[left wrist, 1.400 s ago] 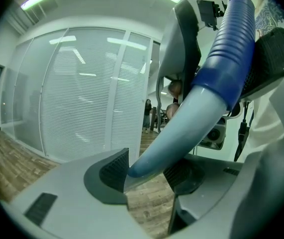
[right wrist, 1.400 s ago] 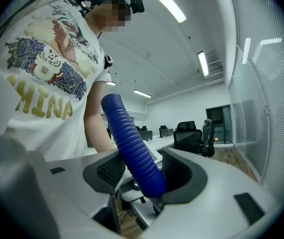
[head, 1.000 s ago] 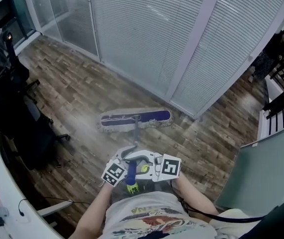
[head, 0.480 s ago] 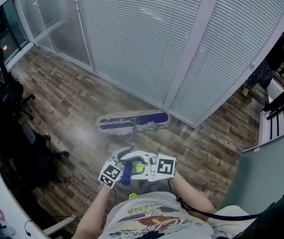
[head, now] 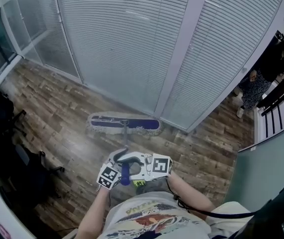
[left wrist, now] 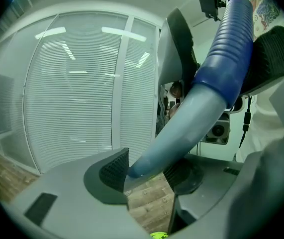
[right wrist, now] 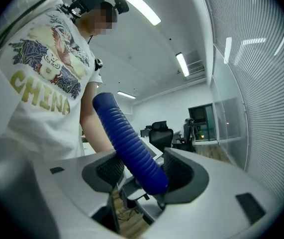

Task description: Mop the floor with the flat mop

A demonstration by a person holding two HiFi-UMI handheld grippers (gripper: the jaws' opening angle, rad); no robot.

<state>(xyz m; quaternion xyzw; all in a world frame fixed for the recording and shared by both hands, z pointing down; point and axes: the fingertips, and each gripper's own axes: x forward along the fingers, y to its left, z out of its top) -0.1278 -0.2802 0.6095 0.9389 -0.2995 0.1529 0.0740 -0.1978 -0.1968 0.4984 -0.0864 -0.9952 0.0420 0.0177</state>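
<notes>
Wood-plank floor (head: 57, 108) runs along a glass wall hung with closed white blinds (head: 127, 39). Both grippers sit side by side at the top of the mop handle (head: 126, 169), in front of the person's chest. The left gripper (left wrist: 146, 172) is clamped on the handle where the ribbed blue grip gives way to the pale shaft, which runs out between its pads. The right gripper (right wrist: 142, 173) is closed round the ribbed grip just beside it; its jaws have just eased slightly wider, with the grip between them. From the grippers the shaft slopes forward and down to the flat mop (head: 123, 124), whose head lies flat on the floor well ahead of them, just short of the blinds. Dark office chairs (head: 10, 148) stand off to the left gripper's side
</notes>
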